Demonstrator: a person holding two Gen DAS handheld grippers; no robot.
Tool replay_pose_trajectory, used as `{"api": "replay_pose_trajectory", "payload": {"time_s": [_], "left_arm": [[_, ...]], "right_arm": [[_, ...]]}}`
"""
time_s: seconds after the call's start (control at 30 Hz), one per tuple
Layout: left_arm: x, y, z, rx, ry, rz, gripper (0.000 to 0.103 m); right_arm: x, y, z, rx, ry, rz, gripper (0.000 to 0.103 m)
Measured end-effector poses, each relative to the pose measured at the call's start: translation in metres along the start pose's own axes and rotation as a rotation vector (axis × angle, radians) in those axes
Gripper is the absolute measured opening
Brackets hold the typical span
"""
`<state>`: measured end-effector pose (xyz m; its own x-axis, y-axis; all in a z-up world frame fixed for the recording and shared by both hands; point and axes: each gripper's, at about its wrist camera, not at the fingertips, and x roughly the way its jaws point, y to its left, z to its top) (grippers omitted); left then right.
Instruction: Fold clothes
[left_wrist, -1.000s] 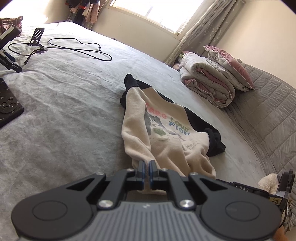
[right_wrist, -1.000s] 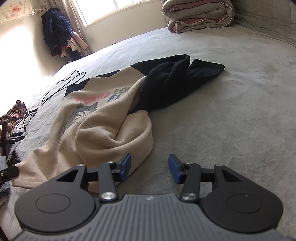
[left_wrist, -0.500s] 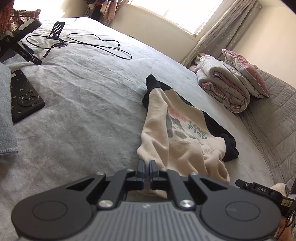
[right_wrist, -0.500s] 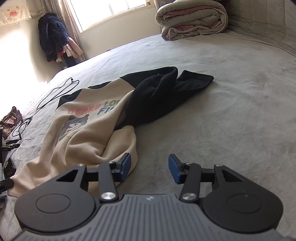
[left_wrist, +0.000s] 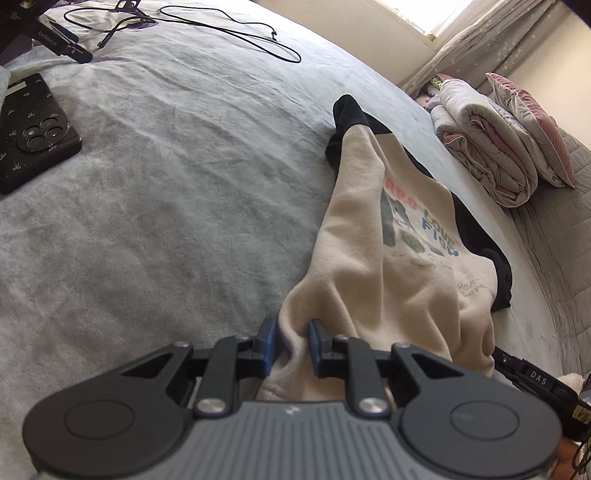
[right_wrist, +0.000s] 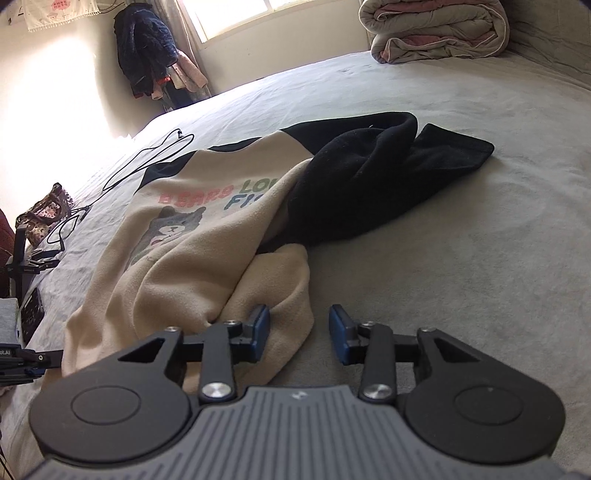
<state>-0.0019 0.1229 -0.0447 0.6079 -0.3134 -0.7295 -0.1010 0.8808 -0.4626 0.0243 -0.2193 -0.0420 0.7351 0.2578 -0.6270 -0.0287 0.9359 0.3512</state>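
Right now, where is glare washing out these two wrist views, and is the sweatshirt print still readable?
Left wrist view: only the window at the top edge blows out; the sweatshirt print is lit evenly and partly readable. Right wrist view: the wall at left is washed white; print letters readable, a fold hides some.

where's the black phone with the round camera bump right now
In the left wrist view the black phone with the round camera bump lies camera-side up on the grey bedspread at the far left, below the black cable and well left of the cream sweatshirt.
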Motion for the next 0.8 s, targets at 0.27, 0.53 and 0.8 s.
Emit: {"api": "replay_pose_trajectory", "payload": {"time_s": [0.27,0.53,0.8], "left_arm": [[-0.016,-0.007,-0.003,0.007,-0.06,-0.018,0.006],[-0.062,0.006,-0.007,-0.045,-0.178,-0.106,0.005],[-0.068,0.02,-0.008,-0.048,-0.131,-0.1,0.003]], "right_arm": [[-0.037,0.007,0.002,0.103,-0.063,0.034,0.007],[-0.096,0.025,0.003,0.105,-0.172,0.048,0.007],[-0.114,0.023,-0.008,0.046,-0.116,0.016,0.008]]}}
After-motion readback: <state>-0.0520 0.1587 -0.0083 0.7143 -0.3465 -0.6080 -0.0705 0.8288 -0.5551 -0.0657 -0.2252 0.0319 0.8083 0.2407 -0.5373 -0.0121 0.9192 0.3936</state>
